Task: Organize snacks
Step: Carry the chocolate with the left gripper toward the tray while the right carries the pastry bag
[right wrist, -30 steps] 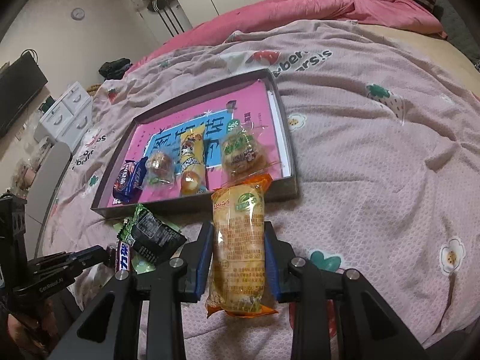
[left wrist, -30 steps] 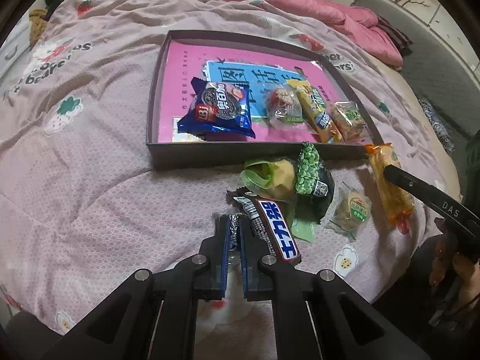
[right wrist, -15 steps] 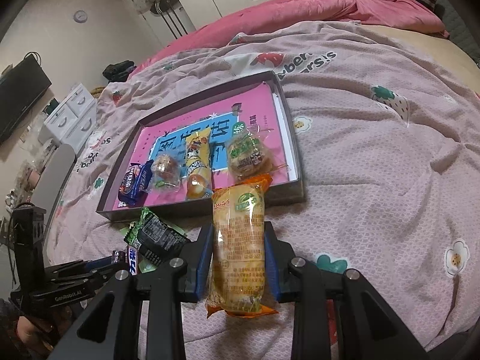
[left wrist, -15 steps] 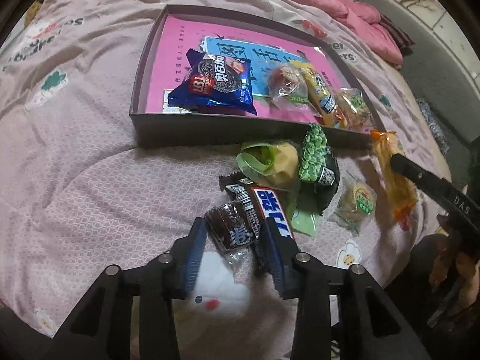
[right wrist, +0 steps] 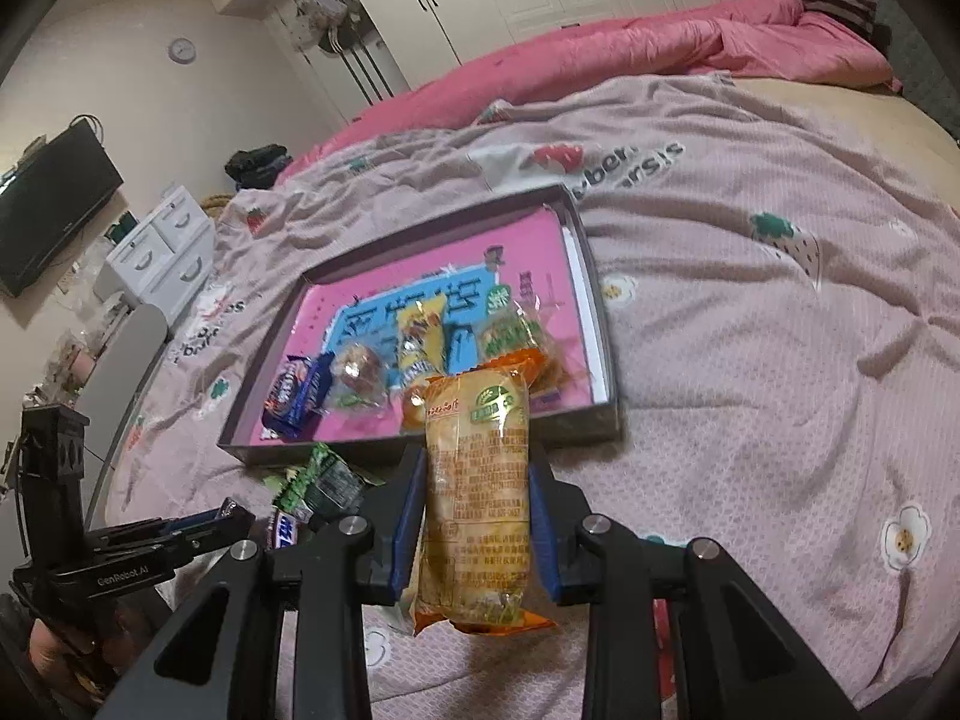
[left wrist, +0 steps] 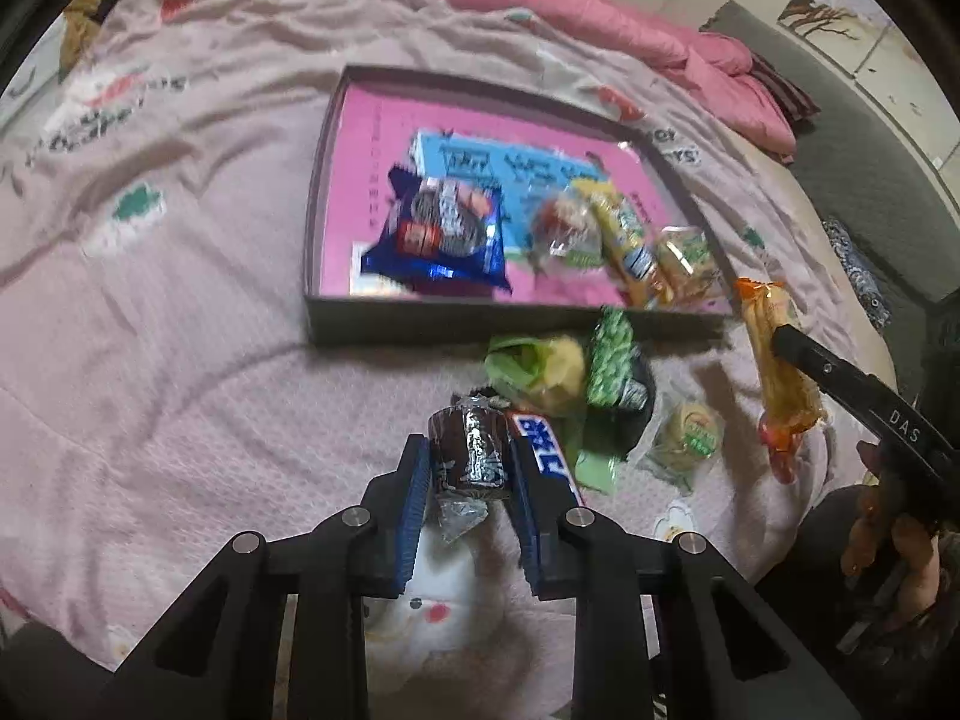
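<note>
My left gripper (left wrist: 469,456) is shut on a small dark brown chocolate packet (left wrist: 471,450) and holds it above the bedspread. My right gripper (right wrist: 477,468) is shut on a long orange bread packet (right wrist: 477,492), held just before the tray's near wall; it also shows in the left wrist view (left wrist: 780,366). The grey tray (left wrist: 420,318) with a pink book inside holds a blue cookie pack (left wrist: 444,234), a round pastry (left wrist: 567,228), a yellow packet (left wrist: 627,246) and a green-labelled cake (left wrist: 690,261).
Loose snacks lie on the bedspread in front of the tray: a blue-white chocolate bar (left wrist: 549,450), a green pea packet (left wrist: 618,360), a yellow-green packet (left wrist: 540,366) and a round cake (left wrist: 690,432). A pink duvet (right wrist: 660,54) lies at the back.
My left gripper opened, closed on the brown chocolate packet and lifted it off the bedspread. My right gripper moved the bread packet closer to the tray.
</note>
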Available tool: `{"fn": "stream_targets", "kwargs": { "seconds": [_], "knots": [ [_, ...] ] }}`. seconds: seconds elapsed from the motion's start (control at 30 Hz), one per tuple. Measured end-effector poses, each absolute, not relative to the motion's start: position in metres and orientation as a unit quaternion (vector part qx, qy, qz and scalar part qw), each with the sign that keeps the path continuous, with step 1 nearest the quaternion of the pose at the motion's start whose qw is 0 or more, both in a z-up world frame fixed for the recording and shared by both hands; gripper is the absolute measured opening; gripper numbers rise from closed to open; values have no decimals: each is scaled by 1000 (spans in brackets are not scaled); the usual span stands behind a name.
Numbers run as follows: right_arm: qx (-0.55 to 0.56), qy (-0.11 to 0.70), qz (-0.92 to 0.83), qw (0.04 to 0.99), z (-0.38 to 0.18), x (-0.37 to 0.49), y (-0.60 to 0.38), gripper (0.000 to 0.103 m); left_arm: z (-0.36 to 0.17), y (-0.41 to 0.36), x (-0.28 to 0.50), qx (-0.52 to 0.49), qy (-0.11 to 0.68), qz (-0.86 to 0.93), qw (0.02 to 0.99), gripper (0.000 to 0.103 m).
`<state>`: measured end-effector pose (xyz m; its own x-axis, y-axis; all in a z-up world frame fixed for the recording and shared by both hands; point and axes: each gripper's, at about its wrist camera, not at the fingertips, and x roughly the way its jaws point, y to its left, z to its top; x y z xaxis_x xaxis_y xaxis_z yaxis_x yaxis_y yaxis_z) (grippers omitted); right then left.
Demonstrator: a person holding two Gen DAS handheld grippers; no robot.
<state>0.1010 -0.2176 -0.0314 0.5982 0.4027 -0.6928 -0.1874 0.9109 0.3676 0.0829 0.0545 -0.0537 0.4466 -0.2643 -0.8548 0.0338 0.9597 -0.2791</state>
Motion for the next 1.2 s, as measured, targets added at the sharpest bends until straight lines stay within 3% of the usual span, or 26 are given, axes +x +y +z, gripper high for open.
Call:
{"fn": "stream_targets", "kwargs": {
  "seconds": [0.43, 1.2],
  "knots": [
    [117, 371, 189, 902, -13, 96, -212, 32, -9, 45, 95, -104, 466, -93, 874, 27],
    [134, 337, 192, 912, -1, 106, -229, 32, 16, 4, 129, -78, 437, -102, 890, 27]
  ]
}}
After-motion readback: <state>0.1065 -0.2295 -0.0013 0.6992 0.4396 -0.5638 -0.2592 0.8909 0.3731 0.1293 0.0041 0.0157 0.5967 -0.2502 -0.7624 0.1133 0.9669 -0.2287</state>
